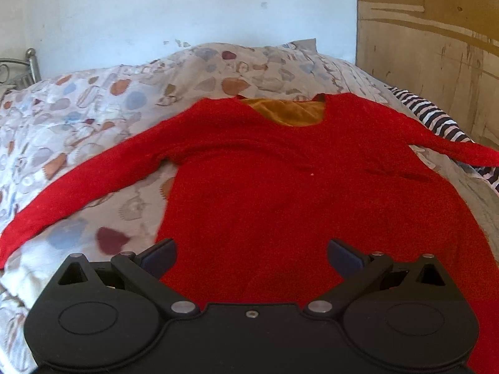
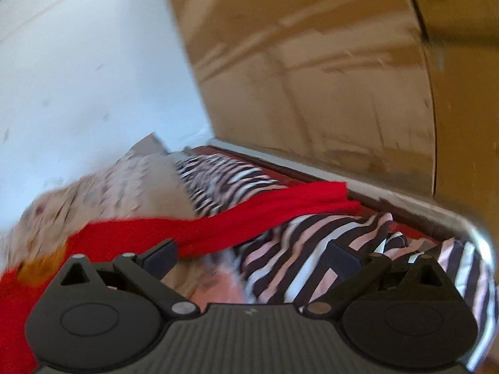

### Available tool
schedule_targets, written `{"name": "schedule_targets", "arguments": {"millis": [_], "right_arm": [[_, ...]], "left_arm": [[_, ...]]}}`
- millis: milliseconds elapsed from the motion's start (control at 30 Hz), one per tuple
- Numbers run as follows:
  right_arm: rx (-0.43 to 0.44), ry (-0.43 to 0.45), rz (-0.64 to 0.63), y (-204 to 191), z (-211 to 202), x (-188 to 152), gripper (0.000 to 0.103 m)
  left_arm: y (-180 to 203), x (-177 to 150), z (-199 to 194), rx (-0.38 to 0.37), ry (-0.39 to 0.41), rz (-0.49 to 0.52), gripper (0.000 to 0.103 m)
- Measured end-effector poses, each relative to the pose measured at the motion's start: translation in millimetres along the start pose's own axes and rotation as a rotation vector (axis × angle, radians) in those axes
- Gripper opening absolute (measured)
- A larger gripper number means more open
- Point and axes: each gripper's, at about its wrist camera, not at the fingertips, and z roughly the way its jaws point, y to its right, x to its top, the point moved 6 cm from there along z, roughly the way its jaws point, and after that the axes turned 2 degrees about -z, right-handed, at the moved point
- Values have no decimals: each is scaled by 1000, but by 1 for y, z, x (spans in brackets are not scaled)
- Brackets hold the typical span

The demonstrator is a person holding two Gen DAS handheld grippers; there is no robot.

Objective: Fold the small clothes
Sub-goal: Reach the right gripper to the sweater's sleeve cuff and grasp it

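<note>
Lying face-up on a bed with a patterned duvet (image 1: 103, 99), a red knit sweater (image 1: 280, 187) is spread flat, neckline away from the person, a mustard lining (image 1: 288, 112) showing inside the collar. One sleeve (image 1: 84, 184) runs out long and straight across the duvet; the other sleeve (image 2: 249, 218) drapes over a black-and-white striped cloth (image 2: 312, 258) toward the bed's metal rail (image 2: 436, 215), near a brown cardboard-like panel (image 1: 436, 46). Left gripper (image 1: 252, 257) hovers over the hem end of the body, jaws spread wide, nothing between them. Right gripper (image 2: 252, 258) is over by the draped sleeve and striped cloth, jaws likewise wide and empty; that view is motion-blurred, so contact with fabric can't be confirmed. Folding looks not yet begun: both sleeves are out, body unfolded. Judging by the fuzzy knit, the sweater should be soft, light and limp, with no stiffness to hold a crease, grippy rather than slippery, prone to sagging and stretching if lifted from one point. Best holds appear to be a sleeve cuff or the shoulder seam for bringing sleeves in, then both hem corners. Risk: pinching the striped cloth or duvet along with the sleeve.
</note>
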Motion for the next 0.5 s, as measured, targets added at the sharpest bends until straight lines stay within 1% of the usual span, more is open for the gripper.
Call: {"name": "schedule_targets", "arguments": {"millis": [33,100,167,233,300,333,367,433,500], "right_arm": [[-15,-5,45,13,11,4,102],[-49,-22,134,37,32,12,96],[-80,-31,167,54,51,19,91],[-111,-45,195,64,69,23,87],[-124,-60,235,73,84,28,79],[-134,-72,257,77,93,29,77],[-145,-88,282,81,102,30,74],[-176,-126,335,90,117,28,67],[-180,-155,394,96,133,27,61]], "left_arm": [[2,0,5,-6,-5,3,102],[5,-1,13,-16,-16,7,102],[6,-1,20,-21,-22,10,102],[5,-1,25,-21,-26,12,102],[3,0,29,-17,-27,8,102],[1,1,31,-15,-27,3,102],[0,2,32,-13,-28,-1,102],[-5,3,33,-10,-27,-7,102],[-9,4,34,-4,-27,-10,102]]}}
